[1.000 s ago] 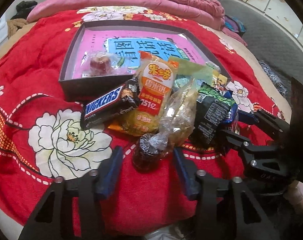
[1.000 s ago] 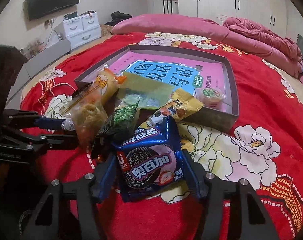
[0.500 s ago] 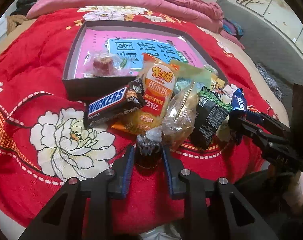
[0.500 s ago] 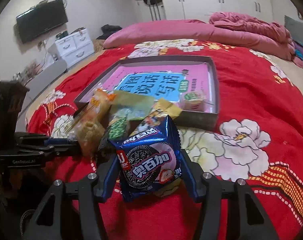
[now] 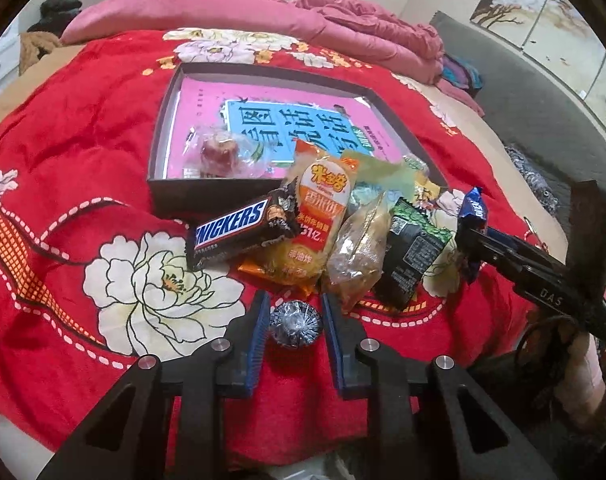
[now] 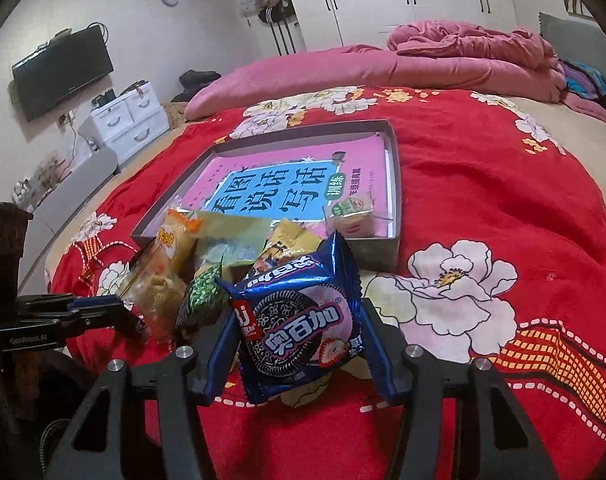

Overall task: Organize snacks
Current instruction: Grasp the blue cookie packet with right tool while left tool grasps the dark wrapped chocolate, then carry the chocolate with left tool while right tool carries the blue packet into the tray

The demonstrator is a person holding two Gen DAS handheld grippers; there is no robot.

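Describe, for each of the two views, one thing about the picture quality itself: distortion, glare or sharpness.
Left wrist view: fisheye bends the straight walls of the box and darkens the corners; small glints sit on the wrapped sweet between the left gripper fingers. Right wrist view: the blue cookie pack in the right gripper reads sharply, while the wardrobe behind curves and looks soft.

Surface: a red floral bedspread (image 5: 83, 152) is covering the bed.
Resting on it: a dark tray (image 5: 207, 196); a snack pile (image 5: 323, 236) lying beside the tray.
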